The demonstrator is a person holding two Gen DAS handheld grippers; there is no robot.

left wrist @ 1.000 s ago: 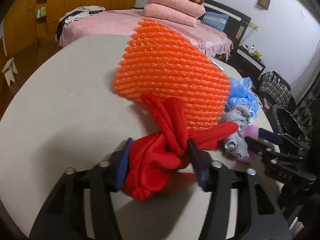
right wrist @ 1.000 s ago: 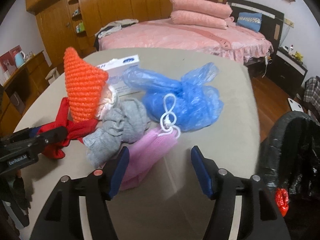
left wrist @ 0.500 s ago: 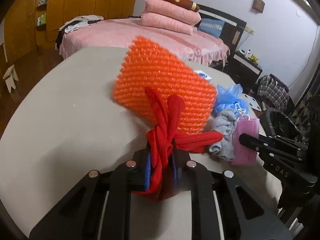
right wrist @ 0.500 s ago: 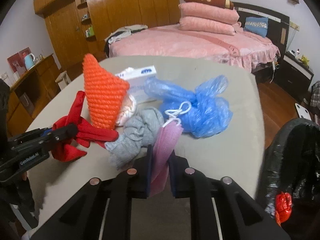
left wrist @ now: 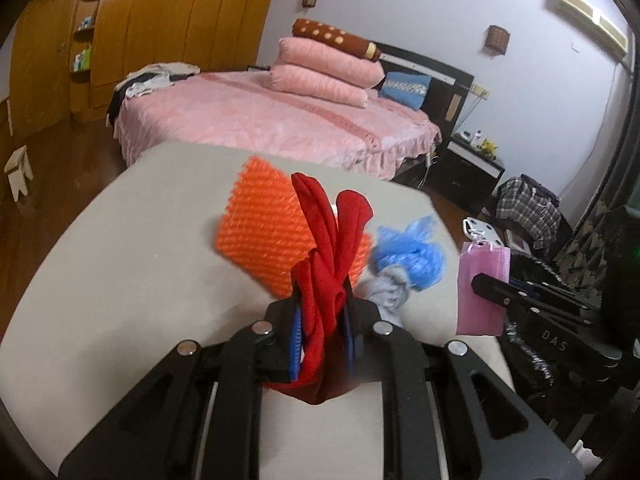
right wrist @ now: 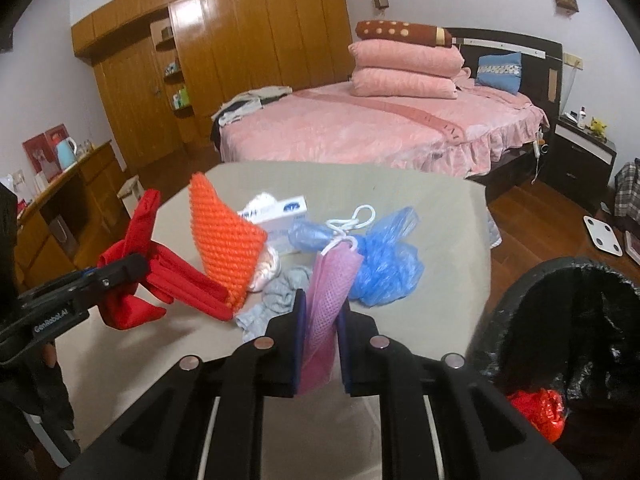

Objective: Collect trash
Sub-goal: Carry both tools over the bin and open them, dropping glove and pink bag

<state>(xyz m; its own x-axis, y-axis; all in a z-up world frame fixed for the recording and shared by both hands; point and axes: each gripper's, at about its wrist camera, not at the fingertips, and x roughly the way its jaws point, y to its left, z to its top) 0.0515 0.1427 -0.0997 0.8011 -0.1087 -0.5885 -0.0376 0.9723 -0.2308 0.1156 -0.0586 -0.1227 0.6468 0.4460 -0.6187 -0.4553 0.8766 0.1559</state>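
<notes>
The left gripper (left wrist: 322, 320) was closed on a red cloth (left wrist: 332, 240), and its jaws had just been closing on it; the cloth stood up between the pads, off the table (left wrist: 120, 260). The right gripper (right wrist: 322, 320) was pinched tight on a pink mesh pouch (right wrist: 332, 280), which hung free above the table. The bin (right wrist: 560, 320) with a black liner stood at the right, just beside the table edge, with one red piece already inside.

I think the main risk was a loose hold. The red cloth was bunched and only a fold was clamped, so it could slip out on the way to the bin. A tail of it reached the orange foam net (right wrist: 228, 240) in the right view, and might drag it along. The pouch was thin and its white cord (right wrist: 352, 220) dangled, so it could catch on the blue bag (right wrist: 384, 264) or on the bin rim.

Much was unclear. The grey cloth (right wrist: 280, 292) and a pale thing under the net were partly covered. The white box (right wrist: 280, 212) was half hidden, its print too small to read. The bottom of the bin was dark. The left view was a little blurred.
</notes>
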